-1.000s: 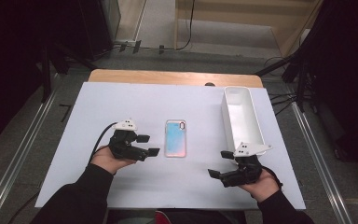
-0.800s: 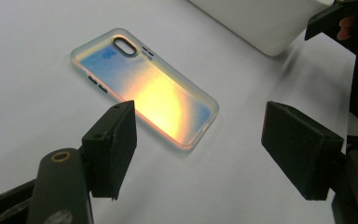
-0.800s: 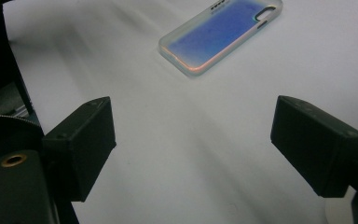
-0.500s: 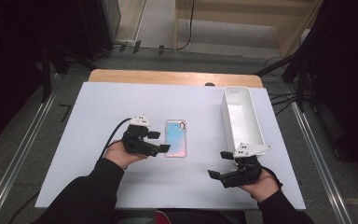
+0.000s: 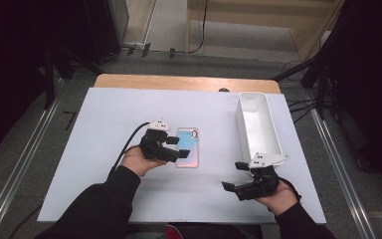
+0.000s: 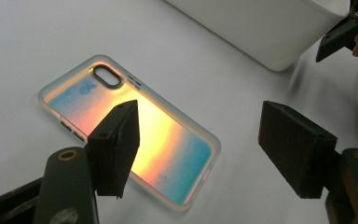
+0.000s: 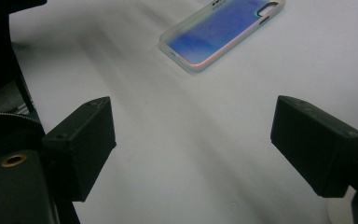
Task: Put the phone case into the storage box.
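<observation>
A phone case [image 5: 187, 147] with an iridescent blue-to-orange back lies flat at the middle of the white tabletop [image 5: 109, 114]. My left gripper [image 5: 178, 148] reaches in from the case's left, its jaws over the case's left side. In the left gripper view the case [image 6: 168, 140] lies under the left gripper [image 6: 198, 144]; one jaw hangs above it and the pads touch nothing. These jaws have just closed a little and stand open. My right gripper [image 5: 234, 176] rests open near the front right, pointing left, with the case [image 7: 219, 32] ahead of the right gripper [image 7: 193, 149].
A long white bin [image 5: 271, 132] stands at the right of the table, just beyond my right hand, and shows as a white wall [image 6: 261, 32] in the left gripper view. A strip of wooden edge [image 5: 179, 82] runs along the far side. Cables lie on the floor beyond.
My left hand has moved right across the table, bringing its gripper from beside the phone case to over the case's left side. The right hand and the case have stayed put.
</observation>
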{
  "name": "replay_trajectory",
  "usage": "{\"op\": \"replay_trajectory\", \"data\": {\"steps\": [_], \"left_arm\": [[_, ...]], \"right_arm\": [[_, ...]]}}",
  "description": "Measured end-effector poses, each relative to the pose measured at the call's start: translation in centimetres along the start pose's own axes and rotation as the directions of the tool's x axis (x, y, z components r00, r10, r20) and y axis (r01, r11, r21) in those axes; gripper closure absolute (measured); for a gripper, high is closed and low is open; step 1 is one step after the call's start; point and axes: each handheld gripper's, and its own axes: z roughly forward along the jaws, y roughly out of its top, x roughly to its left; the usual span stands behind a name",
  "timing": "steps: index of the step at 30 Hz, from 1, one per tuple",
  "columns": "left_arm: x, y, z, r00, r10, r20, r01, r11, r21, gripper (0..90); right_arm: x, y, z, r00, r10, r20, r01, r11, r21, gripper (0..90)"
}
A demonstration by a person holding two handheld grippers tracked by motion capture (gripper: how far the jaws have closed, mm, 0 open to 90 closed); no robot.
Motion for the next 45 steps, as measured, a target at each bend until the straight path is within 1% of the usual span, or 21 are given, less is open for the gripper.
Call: {"op": "replay_trajectory", "data": {"steps": [2,3,5,6,8,10,11,12,13,15,18,20,21,25,26,28,33,39,42,43,45], "left_arm": [[0.0,0.1,0.4,1.0000,0.003,0.000,-0.003,1.0000,0.002,29.3],[0.0,0.1,0.5,0.9999,0.013,-0.004,-0.012,0.9999,0.006,31.6],[0.0,0.1,0.9,1.0000,0.006,-0.007,-0.006,1.0000,0.002,31.6],[0.0,0.1,1.0,1.0000,0.003,-0.009,-0.003,1.0000,0.007,31.6],[0.0,0.0,1.2,0.9997,0.013,-0.018,-0.013,0.9997,0.022,32.0],[-0.1,-0.1,1.1,0.9993,0.017,-0.033,-0.016,0.9994,0.030,37.6],[-0.1,-0.1,1.0,0.9994,0.027,-0.022,-0.026,0.9993,0.028,42.1],[-0.2,-0.2,0.9,0.9992,0.034,-0.018,-0.034,0.9994,0.012,57.4],[-0.3,-0.3,0.7,0.9986,0.040,-0.034,-0.040,0.9991,0.011,57.4],[-0.4,-0.3,0.6,0.9984,0.030,-0.047,-0.030,0.9995,0.009,70.2],[-0.1,-0.6,0.5,0.9991,0.011,-0.042,-0.011,0.9998,0.019,88.5],[0.0,-0.8,0.6,0.9995,-0.004,-0.031,0.005,0.9994,0.035,89.3],[0.0,-0.8,0.7,0.9993,-0.006,-0.036,0.008,0.9994,0.035,89.3],[0.2,-1.0,0.8,0.9994,0.010,-0.034,-0.009,0.9993,0.035,89.3],[0.2,-1.0,0.8,0.9992,0.012,-0.038,-0.011,0.9996,0.026,89.2],[0.3,-1.2,0.8,0.9988,0.004,-0.049,-0.003,0.9995,0.033,89.2],[0.7,-1.7,1.5,0.9987,0.001,-0.052,0.003,0.9972,0.075,89.1],[0.7,-2.2,2.2,0.9986,0.016,-0.050,-0.009,0.9914,0.131,89.0],[0.8,-2.5,2.4,0.9984,0.012,-0.055,-0.004,0.9882,0.153,89.0],[0.8,-2.6,2.5,0.9987,0.001,-0.050,0.007,0.9882,0.153,89.0],[0.9,-2.8,2.5,0.9984,0.006,-0.055,0.004,0.9859,0.167,89.0]], "right_arm": [[0.0,0.0,0.0,1.0000,0.000,0.000,0.000,1.000,0.000,12.6],[0.0,0.0,0.0,1.0000,-0.002,0.000,0.002,1.000,0.001,12.6],[0.0,0.0,0.0,1.0000,-0.008,0.001,0.008,1.000,0.002,12.6],[0.0,0.0,0.0,0.9999,-0.010,0.000,0.010,1.000,0.003,12.6],[0.0,0.0,0.0,0.9999,-0.012,-0.001,0.012,1.000,0.001,12.6],[0.0,-0.1,0.0,1.0000,-0.010,-0.001,0.010,1.000,0.001,12.6],[0.0,-0.1,0.0,0.9999,-0.010,-0.001,0.010,1.000,0.001,12.6],[0.0,-0.1,0.0,0.9999,-0.010,-0.001,0.010,1.000,0.002,12.6],[0.0,-0.1,0.0,0.9999,-0.010,-0.001,0.010,1.000,0.002,12.6],[0.0,-0.1,0.0,0.9999,-0.011,-0.001,0.011,1.000,0.002,12.6],[0.0,-0.1,0.0,1.0000,-0.009,0.001,0.009,1.000,0.002,12.6],[0.0,-0.1,0.0,0.9999,-0.011,0.000,0.011,1.000,0.002,12.6],[0.0,-0.1,0.0,0.9999,-0.012,0.001,0.012,1.000,0.002,12.6],[0.0,-0.1,-0.1,0.9999,-0.014,-0.002,0.014,1.000,0.002,12.6],[0.0,-0.1,-0.1,0.9999,-0.014,-0.001,0.014,1.000,0.000,12.6],[0.0,-0.1,-0.1,0.9999,-0.013,0.000,0.013,1.000,0.001,12.6],[0.0,-0.1,-0.1,0.9999,-0.014,0.000,0.014,1.000,0.002,12.6],[0.0,-0.1,-0.1,0.9999,-0.015,0.000,0.015,1.000,0.003,12.6],[-0.1,-0.1,-0.1,0.9999,-0.017,0.000,0.017,1.000,0.004,12.6],[0.0,-0.1,-0.1,0.9999,-0.017,0.000,0.017,1.000,0.005,12.6],[0.0,-0.1,-0.1,0.9999,-0.016,-0.001,0.016,1.000,0.007,12.6]]}}
